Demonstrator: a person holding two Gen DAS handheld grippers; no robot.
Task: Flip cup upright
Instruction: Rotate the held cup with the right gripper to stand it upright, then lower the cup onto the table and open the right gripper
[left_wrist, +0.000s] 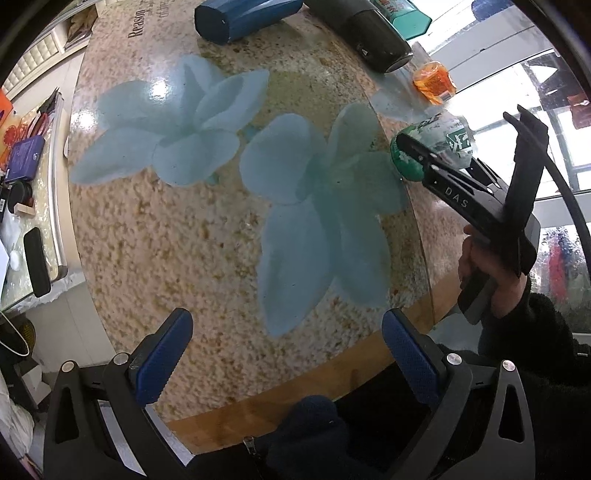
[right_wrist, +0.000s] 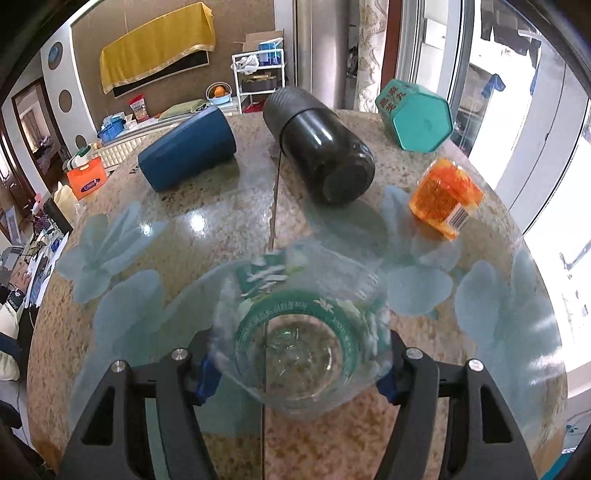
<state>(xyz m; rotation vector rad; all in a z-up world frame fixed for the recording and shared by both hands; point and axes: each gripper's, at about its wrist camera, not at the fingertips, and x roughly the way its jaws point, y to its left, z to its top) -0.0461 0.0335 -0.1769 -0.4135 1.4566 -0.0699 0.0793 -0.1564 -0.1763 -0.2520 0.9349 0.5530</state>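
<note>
A clear plastic cup with green print (right_wrist: 295, 332) is clamped between the fingers of my right gripper (right_wrist: 299, 373), held just above the round glass-topped table (right_wrist: 184, 221). In the left wrist view the same cup (left_wrist: 432, 147) shows at the right, tilted, with the right gripper (left_wrist: 424, 155) shut on it and a hand behind it. My left gripper (left_wrist: 284, 358) is open and empty over the table's near edge, its blue pads (left_wrist: 162, 358) wide apart.
Lying on the far side of the table are a dark blue cup (right_wrist: 188, 147), a black flask (right_wrist: 321, 147), a teal hexagonal tin (right_wrist: 417, 114) and an orange jar (right_wrist: 443, 195). A cluttered side counter (left_wrist: 26, 192) is at the left.
</note>
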